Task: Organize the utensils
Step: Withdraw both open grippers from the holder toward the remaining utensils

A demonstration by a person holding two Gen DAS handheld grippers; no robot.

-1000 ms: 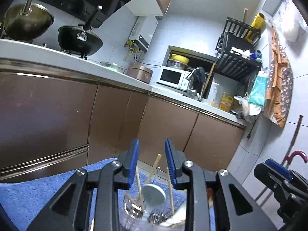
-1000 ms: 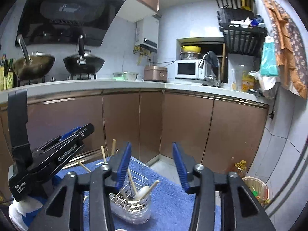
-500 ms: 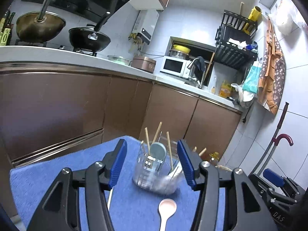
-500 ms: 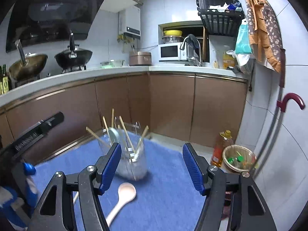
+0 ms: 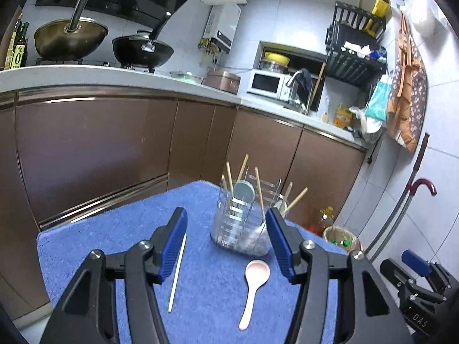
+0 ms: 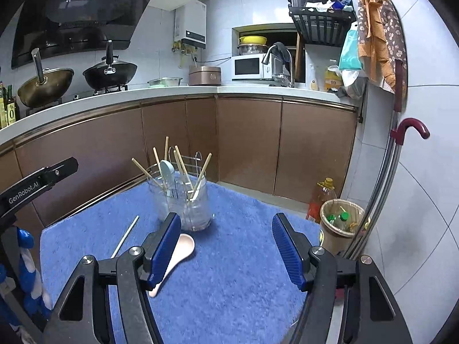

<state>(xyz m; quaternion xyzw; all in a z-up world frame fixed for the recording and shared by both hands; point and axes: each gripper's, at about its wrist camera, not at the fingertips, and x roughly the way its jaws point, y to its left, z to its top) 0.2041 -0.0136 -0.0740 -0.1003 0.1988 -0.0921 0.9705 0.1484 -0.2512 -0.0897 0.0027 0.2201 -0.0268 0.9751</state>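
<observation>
Both grippers hang empty over the blue mat: the left gripper [image 5: 226, 243], jaws opening with nothing between them, and the right gripper [image 6: 226, 246], jaws apart. Mid-frame lie a loose pink spoon [image 5: 254, 282] and one chopstick [image 5: 178, 272], seemingly still to stow. Beyond, the clear holder [image 5: 239, 223] already bristles with utensils.

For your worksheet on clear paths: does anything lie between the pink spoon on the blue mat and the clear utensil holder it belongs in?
Nothing visible: only bare blue mat separates the pink spoon from the utensil holder.
</observation>
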